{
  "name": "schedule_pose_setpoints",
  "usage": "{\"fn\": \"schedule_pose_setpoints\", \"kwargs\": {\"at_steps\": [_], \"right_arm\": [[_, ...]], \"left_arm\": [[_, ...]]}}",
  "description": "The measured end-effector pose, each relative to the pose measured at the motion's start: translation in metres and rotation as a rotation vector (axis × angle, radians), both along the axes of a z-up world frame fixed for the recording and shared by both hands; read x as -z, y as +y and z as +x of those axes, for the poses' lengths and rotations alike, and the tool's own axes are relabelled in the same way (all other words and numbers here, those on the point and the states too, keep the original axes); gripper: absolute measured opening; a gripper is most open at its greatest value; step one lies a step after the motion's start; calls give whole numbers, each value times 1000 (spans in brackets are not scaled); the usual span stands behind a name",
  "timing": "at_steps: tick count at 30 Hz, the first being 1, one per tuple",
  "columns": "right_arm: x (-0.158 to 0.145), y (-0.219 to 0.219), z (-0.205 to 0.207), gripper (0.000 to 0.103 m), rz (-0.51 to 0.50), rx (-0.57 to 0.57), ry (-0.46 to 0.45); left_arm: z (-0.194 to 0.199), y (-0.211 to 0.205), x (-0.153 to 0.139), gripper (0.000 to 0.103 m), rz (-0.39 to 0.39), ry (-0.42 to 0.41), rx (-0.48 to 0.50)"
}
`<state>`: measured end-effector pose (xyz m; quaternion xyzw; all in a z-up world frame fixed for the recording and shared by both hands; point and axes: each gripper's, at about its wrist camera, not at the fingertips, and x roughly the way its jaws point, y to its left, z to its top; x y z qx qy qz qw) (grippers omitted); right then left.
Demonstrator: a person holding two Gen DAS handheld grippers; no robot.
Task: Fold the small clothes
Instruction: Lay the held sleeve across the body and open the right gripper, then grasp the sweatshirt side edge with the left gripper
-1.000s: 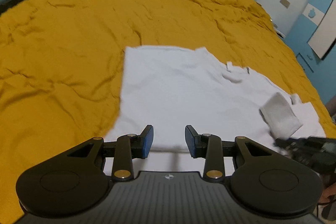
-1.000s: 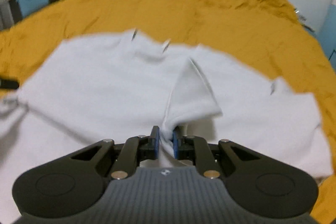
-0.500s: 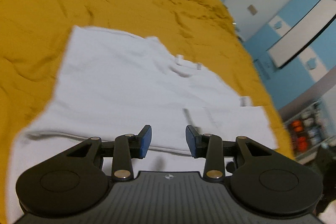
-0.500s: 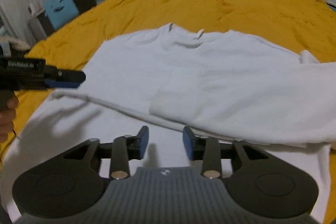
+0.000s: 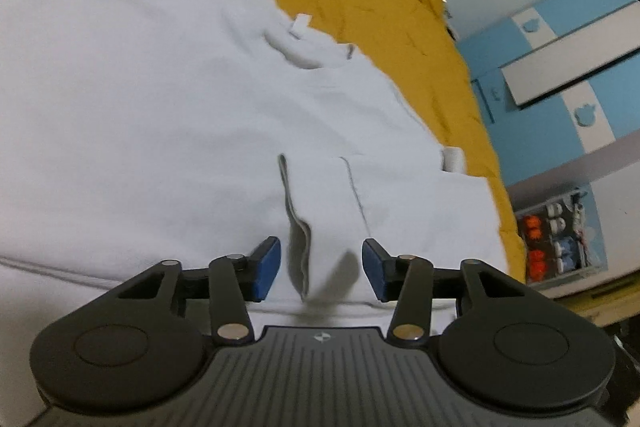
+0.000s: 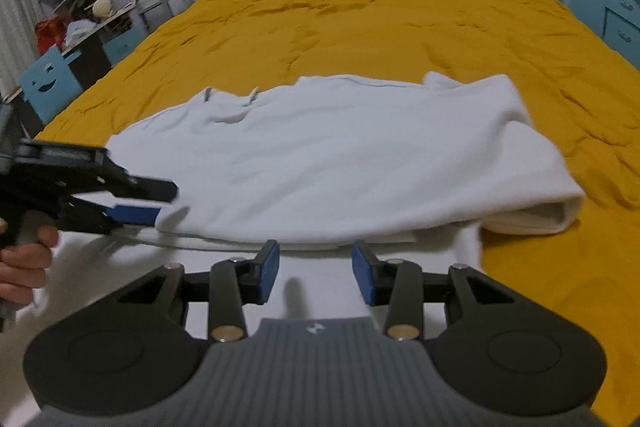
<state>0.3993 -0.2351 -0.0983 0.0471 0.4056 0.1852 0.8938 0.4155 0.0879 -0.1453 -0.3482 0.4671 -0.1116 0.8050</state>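
Now your left tool (image 5: 321,274) has just been opening, sleeve (image 5: 320,227) loose between its pads, not pinched; right tool (image 6: 314,275) is spread, empty. Shirt (image 6: 320,163) lies half-folded on near bed (image 6: 360,7).

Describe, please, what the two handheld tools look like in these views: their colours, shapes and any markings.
Both look alike. The left tool and the right tool each have a dark grey ribbed body with a small white emblem, two round black discs at the sides, black linkage arms with brass-coloured pivot pins, and blue pads on the fingertips. No cables or sleeves show. A bare hand grips the left tool's black handle.
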Motion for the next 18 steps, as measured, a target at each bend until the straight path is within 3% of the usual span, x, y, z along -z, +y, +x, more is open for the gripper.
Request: {"fn": "schedule_pose_setpoints", "kwargs": {"at_steps": [1,2,4,5,9,14,18], "right_arm": [[0,-3,-2,37,4,6,-4],[0,-6,-2,37,10,12,-8],[1,-11,-7,37,25,20,-8],[2,-12,-8,37,30,20,-7],[-1,0,-14,37,37,-29,-25],[-6,29,-10,35,29,-116,-66],[-4,53,5,34,-5,-113,-108]], "left_arm": [[2,-2,1,48,4,1,2],[4,-5,1,31,10,0,11],[7,-12,-3,8,40,-5,34],[8,-13,-6,5,58,-15,35],[5,-19,-39,3,80,-118,56],[11,-42,-118,3,115,-287,118],[10,-68,-174,3,156,-407,171]]}}
